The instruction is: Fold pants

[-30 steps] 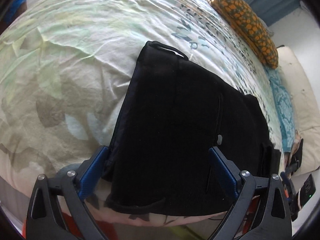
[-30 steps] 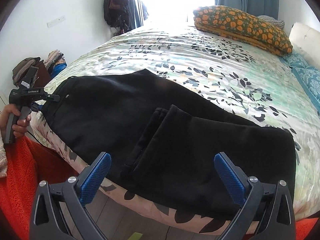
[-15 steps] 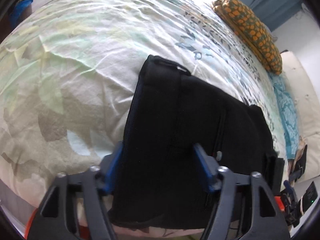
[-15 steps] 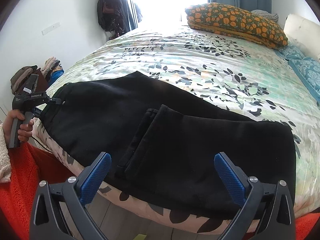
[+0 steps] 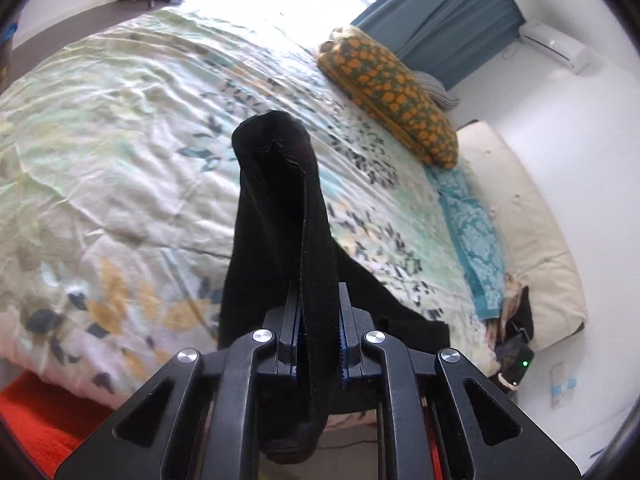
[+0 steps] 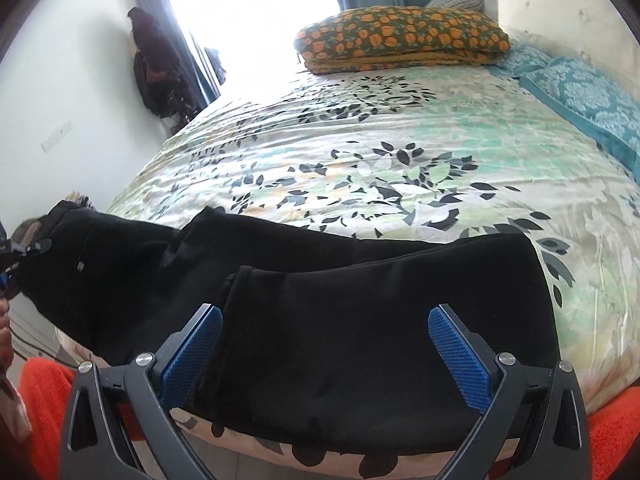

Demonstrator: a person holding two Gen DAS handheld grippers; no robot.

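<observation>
Left tongs [image 5: 318, 322], wide before, closing on pants [image 5: 276, 184] waistband, lifted; right tongs [image 6: 326, 350] remain open, empty.

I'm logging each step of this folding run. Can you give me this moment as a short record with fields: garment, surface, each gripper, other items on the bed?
garment: black pants, partly folded, lying along the near edge of the bed
surface: bed with floral bedspread
left gripper: jaws closing on a fold of the pants, fabric between the pads and lifted off the bed
right gripper: jaws wide open over the folded leg end, gripping nothing
other items: orange patterned pillow at the far end; teal patterned pillow on the right
</observation>
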